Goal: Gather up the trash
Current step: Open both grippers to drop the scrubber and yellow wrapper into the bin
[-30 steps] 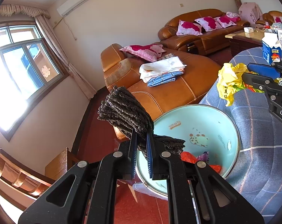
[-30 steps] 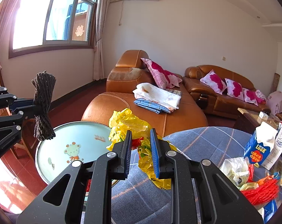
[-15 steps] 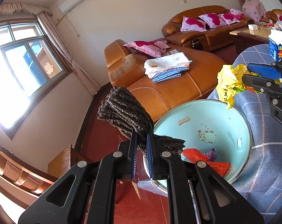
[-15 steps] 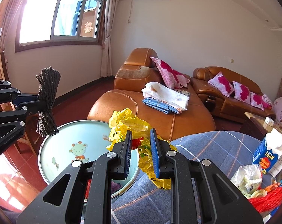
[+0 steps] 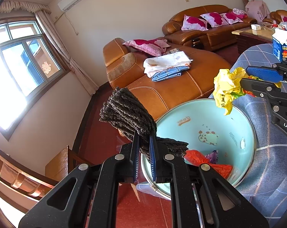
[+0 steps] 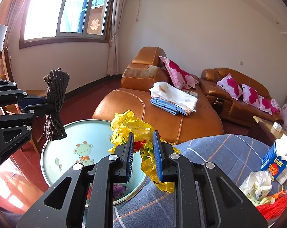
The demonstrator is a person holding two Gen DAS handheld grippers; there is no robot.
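My left gripper [image 5: 144, 138] is shut on a dark knitted cloth bundle [image 5: 126, 114], held upright over the near left rim of a pale green basin [image 5: 200, 121]. Red trash [image 5: 196, 156] and a purple scrap [image 5: 212, 155] lie in the basin. My right gripper [image 6: 143, 134] is shut on a crumpled yellow plastic bag [image 6: 130, 127], which hangs at the basin's [image 6: 90, 131] right edge. The right wrist view shows the left gripper [image 6: 48, 104] and its cloth bundle [image 6: 56, 102] at the left. The left wrist view shows the right gripper [image 5: 244, 76] with the yellow bag [image 5: 225, 87].
A table under a blue checked cloth [image 6: 219, 152] carries a milk carton [image 6: 276, 159], a white wrapper [image 6: 257, 184] and red netting [image 6: 274, 205] at its right. An orange leather sofa [image 6: 162, 117] with folded cloths stands behind the basin. A wooden chair [image 5: 58, 161] is at the left.
Both grippers keep their hold and stay nearly in place. The right wrist view has turned a little, and more of the basin's red trash shows in the left wrist view.
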